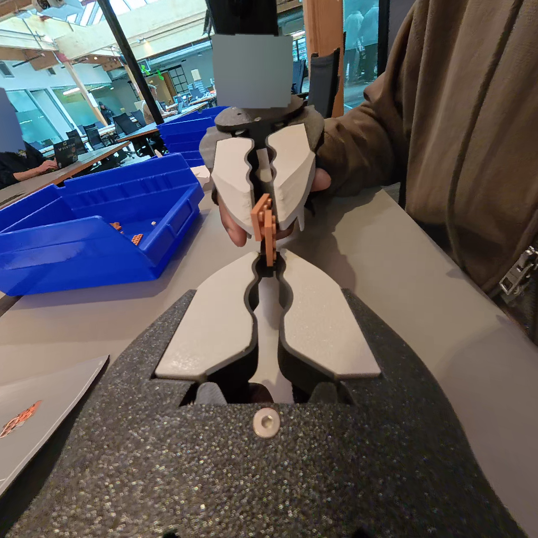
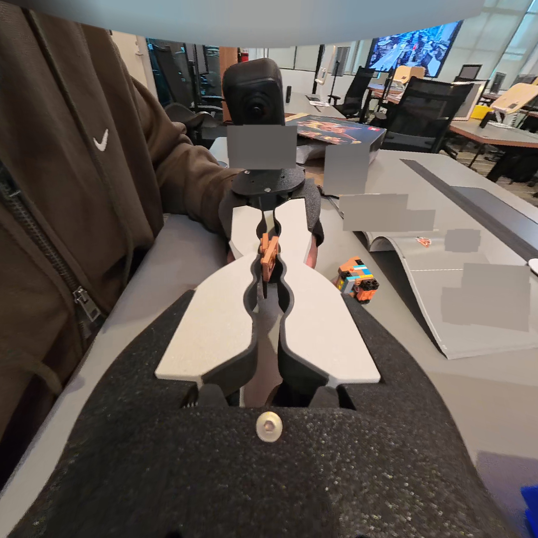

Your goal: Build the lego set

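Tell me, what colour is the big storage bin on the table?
Bright blue bin, clearest in the left wrist view.

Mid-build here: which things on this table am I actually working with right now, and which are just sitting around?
In use:
left gripper and right gripper, tip to tip, both shut on the orange plates
blue bin with loose orange pieces
open instruction booklet

Lying about:
small multicoloured brick assembly
set box at the far end
grey table

Open-plan office, daylit

Black mesh office chairs (image 2: 419,116) and long brown-edged desks (image 2: 495,134) fill the upper right; a wall-mounted screen (image 2: 413,48) hangs above, and glass partitions (image 1: 37,113) line the upper left.
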{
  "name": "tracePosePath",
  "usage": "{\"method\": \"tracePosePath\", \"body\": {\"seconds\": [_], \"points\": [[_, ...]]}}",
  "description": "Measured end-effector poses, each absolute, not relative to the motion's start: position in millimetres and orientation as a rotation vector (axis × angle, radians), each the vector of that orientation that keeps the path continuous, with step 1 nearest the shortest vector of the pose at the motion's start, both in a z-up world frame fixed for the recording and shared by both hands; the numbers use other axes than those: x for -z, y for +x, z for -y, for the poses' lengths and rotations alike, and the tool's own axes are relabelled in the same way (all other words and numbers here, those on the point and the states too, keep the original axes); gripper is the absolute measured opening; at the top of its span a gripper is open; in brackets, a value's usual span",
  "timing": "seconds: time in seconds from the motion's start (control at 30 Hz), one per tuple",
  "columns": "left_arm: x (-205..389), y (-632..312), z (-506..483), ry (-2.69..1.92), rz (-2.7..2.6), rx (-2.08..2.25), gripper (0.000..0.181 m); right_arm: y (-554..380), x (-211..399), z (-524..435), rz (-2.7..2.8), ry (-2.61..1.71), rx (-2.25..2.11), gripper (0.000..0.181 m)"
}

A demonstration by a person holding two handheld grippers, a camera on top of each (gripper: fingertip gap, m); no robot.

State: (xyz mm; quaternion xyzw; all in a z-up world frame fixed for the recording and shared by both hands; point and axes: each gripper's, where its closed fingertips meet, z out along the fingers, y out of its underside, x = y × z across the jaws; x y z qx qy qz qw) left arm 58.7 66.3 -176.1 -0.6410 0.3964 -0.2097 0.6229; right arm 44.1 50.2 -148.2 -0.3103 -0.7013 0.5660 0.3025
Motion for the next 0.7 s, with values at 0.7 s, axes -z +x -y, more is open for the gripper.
{"method": "tracePosePath", "body": {"seconds": [0.7], "points": [[175.3,63.3,-60.1,-1.439,-0.955,0.499,0.008,48.7,145.0,-44.2,1.882,-0.769,-1.470,0.007]]}}
